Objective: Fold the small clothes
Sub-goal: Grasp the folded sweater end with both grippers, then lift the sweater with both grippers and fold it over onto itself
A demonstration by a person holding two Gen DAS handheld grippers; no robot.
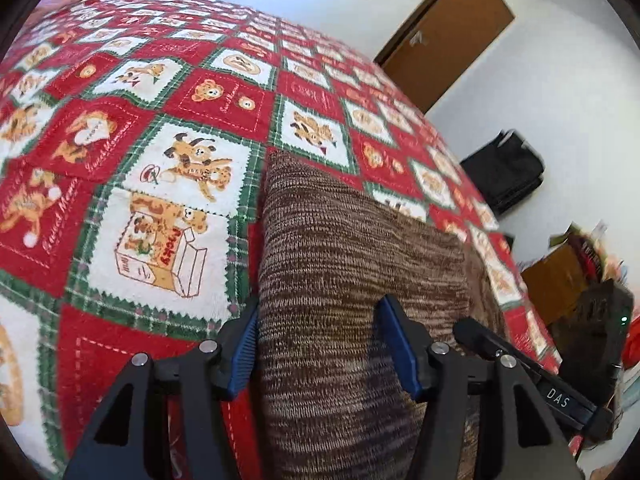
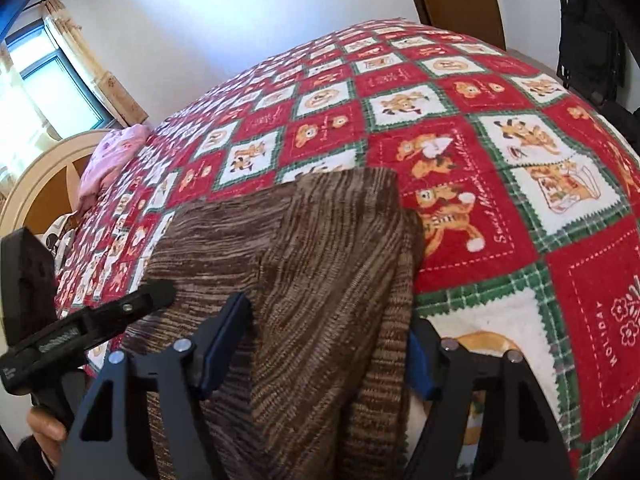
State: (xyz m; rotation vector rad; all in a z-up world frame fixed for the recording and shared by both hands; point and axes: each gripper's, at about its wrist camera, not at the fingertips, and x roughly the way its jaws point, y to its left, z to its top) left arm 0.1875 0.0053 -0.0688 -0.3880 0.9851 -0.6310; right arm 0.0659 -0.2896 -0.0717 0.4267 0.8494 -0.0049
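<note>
The brown knit garment point(image 1: 340, 264) lies on the patterned bedspread point(image 1: 168, 128), in the lower centre of both views. The left gripper point(image 1: 320, 344) and right gripper point(image 2: 320, 344) stand spread around its near edge (no firm pinch visible). If they lift so, the knit may slip out and the fold collapse.

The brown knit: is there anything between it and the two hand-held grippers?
Nothing visible. The brown knit lies on the bedspread, and it is already between the blue pads of the left hand-held gripper and of the right hand-held gripper.
</note>
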